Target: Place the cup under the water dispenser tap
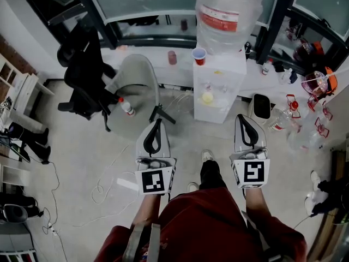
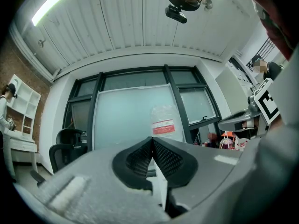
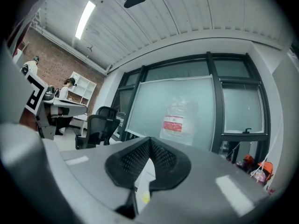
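Cup [image 1: 199, 55], red, stands on top of the white dispenser [image 1: 218, 86], just beside the base of the big bottle [image 1: 226, 15]; what the cup holds cannot be told. That clear, red-labelled bottle sits on the dispenser, its water level unclear. A yellow item [image 1: 207, 97] sits in the tap recess below. The left gripper [image 1: 158, 121] and the right gripper [image 1: 242, 117] are held before the dispenser, well apart from the cup, each with jaws pressed together on nothing. A small red-capped bottle [image 1: 126, 106] lies on the floor by the grey chair [image 1: 136, 81].
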Tool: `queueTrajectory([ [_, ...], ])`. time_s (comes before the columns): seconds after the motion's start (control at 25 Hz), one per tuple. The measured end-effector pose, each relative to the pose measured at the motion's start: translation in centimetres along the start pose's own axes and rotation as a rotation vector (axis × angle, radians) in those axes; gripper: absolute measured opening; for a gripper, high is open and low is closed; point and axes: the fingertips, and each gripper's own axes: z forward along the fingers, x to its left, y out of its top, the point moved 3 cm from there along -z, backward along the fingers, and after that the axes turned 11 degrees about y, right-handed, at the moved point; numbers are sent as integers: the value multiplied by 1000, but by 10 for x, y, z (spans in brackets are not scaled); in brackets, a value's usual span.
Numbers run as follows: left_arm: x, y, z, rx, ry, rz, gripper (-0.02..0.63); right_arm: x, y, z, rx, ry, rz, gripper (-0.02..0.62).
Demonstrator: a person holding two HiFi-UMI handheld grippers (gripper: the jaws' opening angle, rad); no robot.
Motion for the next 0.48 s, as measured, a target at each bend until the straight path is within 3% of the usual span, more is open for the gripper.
queueTrajectory([
  [0.48,-5,-5,-1,8,-6,-7,6,-4,-4,-5,16,-13,-10,0],
])
